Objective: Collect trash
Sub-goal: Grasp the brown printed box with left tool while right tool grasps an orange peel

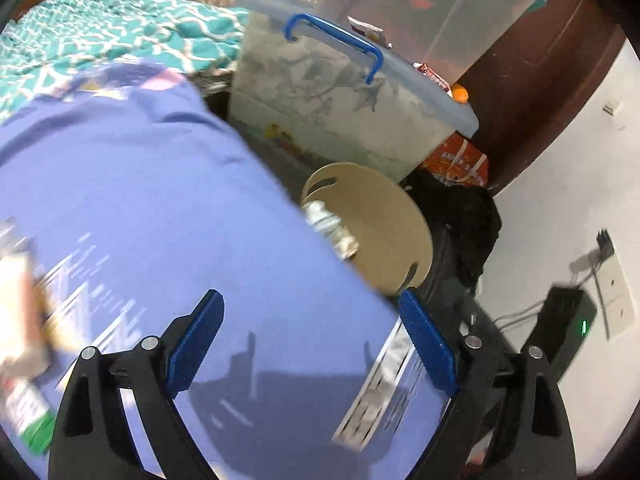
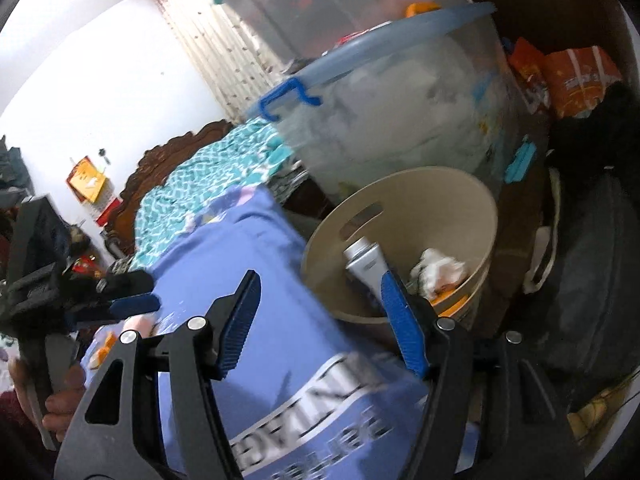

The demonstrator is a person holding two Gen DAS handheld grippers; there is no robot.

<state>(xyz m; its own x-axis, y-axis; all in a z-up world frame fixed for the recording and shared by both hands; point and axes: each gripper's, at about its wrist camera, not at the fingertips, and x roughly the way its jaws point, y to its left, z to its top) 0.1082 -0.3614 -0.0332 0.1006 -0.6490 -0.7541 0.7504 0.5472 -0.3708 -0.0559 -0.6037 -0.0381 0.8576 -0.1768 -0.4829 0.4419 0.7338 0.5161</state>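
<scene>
both hand-held grippers (image 1: 312, 316) (image 2: 320, 300) gape wide, empty

On the purple cloth (image 2: 256, 280) I can make out large white letters on a grey band, seen upside down; they look like "NTAGE", the rest too blurred. The orange packs (image 2: 576, 80) carry white print I can't read. In my left view the cloth's lettering (image 1: 384, 392) is smeared past reading.
</scene>
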